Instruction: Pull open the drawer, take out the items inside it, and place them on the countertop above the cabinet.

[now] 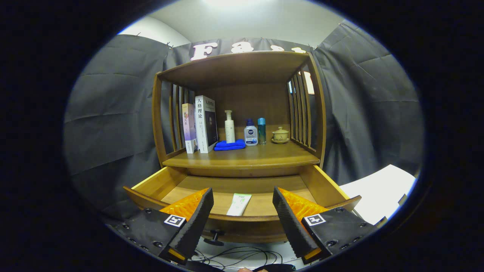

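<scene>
Gripper view looks down into the open drawer (261,206), where a pale tube (239,204) lies flat on the drawer floor just ahead of the gripper (243,211), between its two fingers and slightly left of their midline. The fingers stand wide apart, holding nothing. The tube's long axis runs near to far, almost in line with the fingers, leaning a little to the right at its far end. It carries green lettering, too small to read. On the countertop (264,155) above stand two books (199,124) with Chinese titles, a pump bottle (229,126), a folded blue cloth (230,145), a Nivea bottle (250,133), a teal bottle (261,130) and a lidded cup (280,135). My guess is a short forward dip comes next.
</scene>
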`<action>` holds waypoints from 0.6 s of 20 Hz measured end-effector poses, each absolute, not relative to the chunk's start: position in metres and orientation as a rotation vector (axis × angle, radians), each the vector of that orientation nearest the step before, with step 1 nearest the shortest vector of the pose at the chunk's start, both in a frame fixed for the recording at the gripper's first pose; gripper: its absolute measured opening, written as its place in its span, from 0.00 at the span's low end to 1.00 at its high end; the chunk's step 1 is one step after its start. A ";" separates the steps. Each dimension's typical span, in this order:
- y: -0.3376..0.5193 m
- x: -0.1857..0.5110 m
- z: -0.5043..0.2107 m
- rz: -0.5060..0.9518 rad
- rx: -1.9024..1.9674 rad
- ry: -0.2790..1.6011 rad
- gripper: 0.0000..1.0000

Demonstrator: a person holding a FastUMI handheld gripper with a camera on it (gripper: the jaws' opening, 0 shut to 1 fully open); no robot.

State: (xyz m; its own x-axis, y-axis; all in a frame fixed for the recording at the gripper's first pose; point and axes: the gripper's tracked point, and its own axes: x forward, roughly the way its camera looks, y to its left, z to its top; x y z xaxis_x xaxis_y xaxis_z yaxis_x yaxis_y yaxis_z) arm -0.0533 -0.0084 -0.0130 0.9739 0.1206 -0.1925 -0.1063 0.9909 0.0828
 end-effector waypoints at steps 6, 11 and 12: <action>-0.009 -0.019 0.012 0.141 0.057 0.271 0.98; -0.014 0.021 0.006 0.158 0.000 0.403 0.98; -0.015 0.029 0.000 0.154 -0.005 0.445 0.98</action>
State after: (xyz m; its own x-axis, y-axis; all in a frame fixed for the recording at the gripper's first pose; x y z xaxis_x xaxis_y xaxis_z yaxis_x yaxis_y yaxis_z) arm 0.0286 -0.0148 0.0000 0.8910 0.1473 -0.4294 -0.1495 0.9883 0.0288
